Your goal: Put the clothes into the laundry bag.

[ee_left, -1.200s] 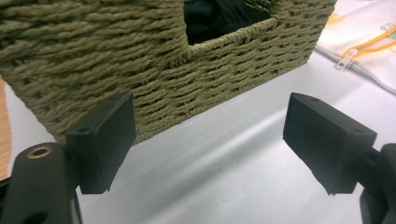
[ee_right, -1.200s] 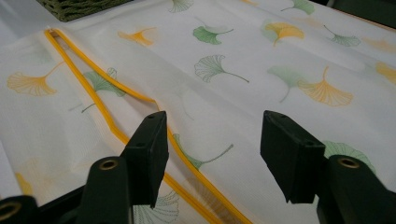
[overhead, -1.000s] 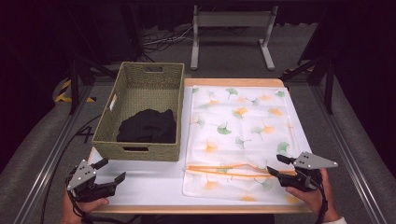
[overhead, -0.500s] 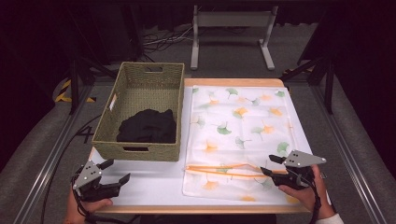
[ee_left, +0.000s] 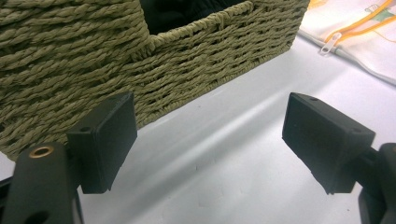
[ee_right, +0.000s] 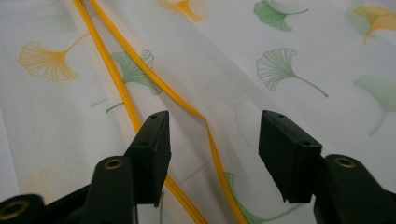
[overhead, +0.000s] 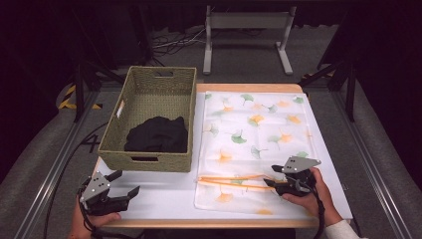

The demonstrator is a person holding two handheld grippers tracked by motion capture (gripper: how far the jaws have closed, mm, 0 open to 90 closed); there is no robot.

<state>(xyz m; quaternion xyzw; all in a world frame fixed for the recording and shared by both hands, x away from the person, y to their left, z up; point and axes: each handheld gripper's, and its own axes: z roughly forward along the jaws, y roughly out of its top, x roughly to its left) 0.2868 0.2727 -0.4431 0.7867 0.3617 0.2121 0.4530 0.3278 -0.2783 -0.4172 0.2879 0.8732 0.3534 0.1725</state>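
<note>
Woven olive-green rectangular basket [overhead: 152, 117] sits on the left half of the white table [overhead: 164, 194], handle cut-outs in the near and far walls. Inside it: one crumpled black cloth [overhead: 158, 134], bunched toward the near end, far end of the basket floor bare. Just right of the basket lies a flat white mesh zip bag printed with green and orange ginkgo leaves [overhead: 259, 134], with its orange zipper [overhead: 234, 180] running left-right along the near edge and parted into two strips. Whether anything is inside the bag cannot be told; it lies flat. Right gripper [overhead: 275, 183] is at the right end of the zipper, low over the bag; in the right gripper view its jaws stand apart, straddling one orange zipper strip [ee_right: 212, 140], nothing clamped. Left gripper [overhead: 130, 188] sits at the near left corner of the table, just in front of the basket's near wall [ee_left: 187, 65], jaws wide apart over bare table, holding nothing. In the left gripper view the zipper pull [ee_left: 328, 43] shows at the bag's left end, well apart from that gripper.
</note>
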